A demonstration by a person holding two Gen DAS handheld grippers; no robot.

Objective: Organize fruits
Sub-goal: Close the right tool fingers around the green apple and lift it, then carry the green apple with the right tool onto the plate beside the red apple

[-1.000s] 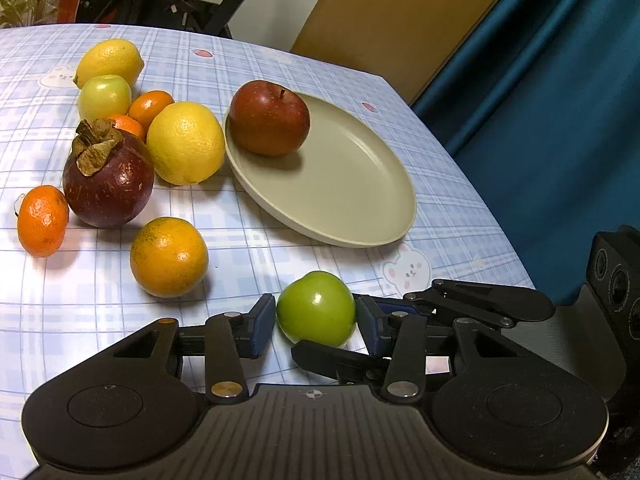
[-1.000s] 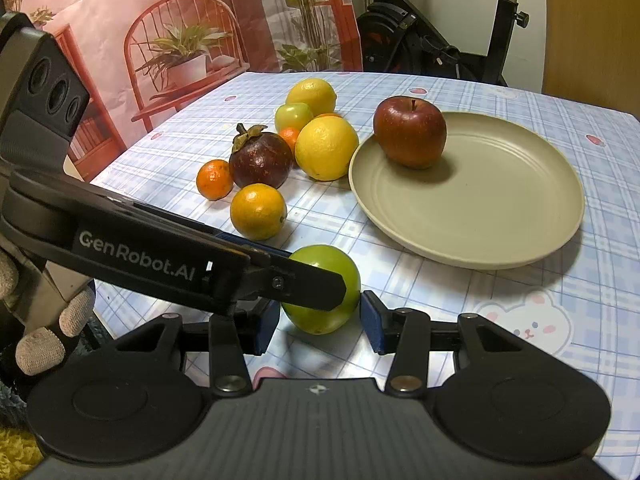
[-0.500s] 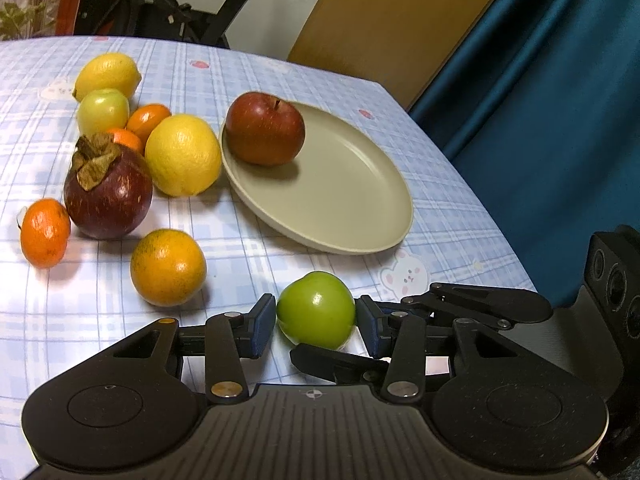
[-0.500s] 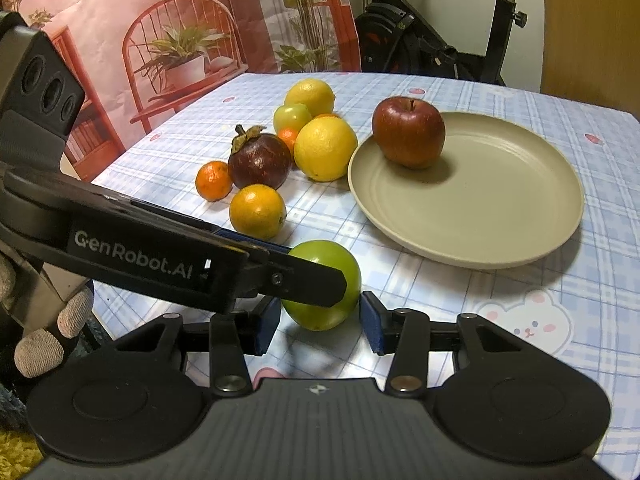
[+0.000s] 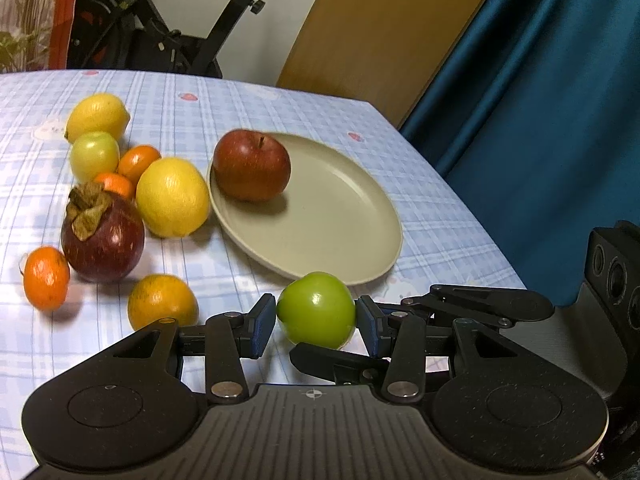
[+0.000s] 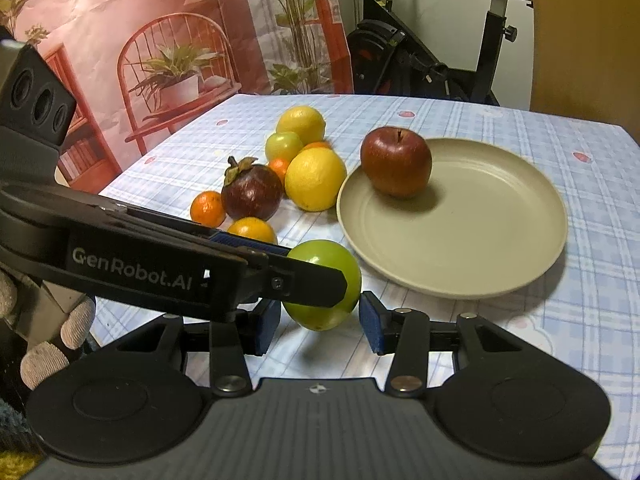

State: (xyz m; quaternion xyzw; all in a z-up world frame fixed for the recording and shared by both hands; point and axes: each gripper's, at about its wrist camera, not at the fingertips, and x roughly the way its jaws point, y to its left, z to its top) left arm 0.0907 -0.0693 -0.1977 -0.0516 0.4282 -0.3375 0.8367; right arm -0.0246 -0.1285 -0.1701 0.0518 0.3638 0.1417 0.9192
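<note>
**Between the pads: a green apple off the bench**

Near the plate's (image 5: 384,216) front rim, the green apple (image 5: 316,310) sits clamped at its widest part in the left tool (image 5: 316,322), seemingly lifted just clear of the bench (image 5: 440,216). Right tool (image 6: 316,326) hangs open just behind it, gripping nothing. Firm, smooth and waxy-looking, the apple likely slips if squeezed off-centre; holding across its middle suits it. A red apple (image 5: 251,170) already rests on the plate.

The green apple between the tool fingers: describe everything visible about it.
The green apple is round, smooth and glossy, evenly bright green, with a small highlight on top. It looks whole and unbruised. The left tool is shut on it, blue pads pressing both sides. It sits just in front of the beige plate's near rim, and a shadow beneath it in the right wrist view suggests it is lifted.
</note>
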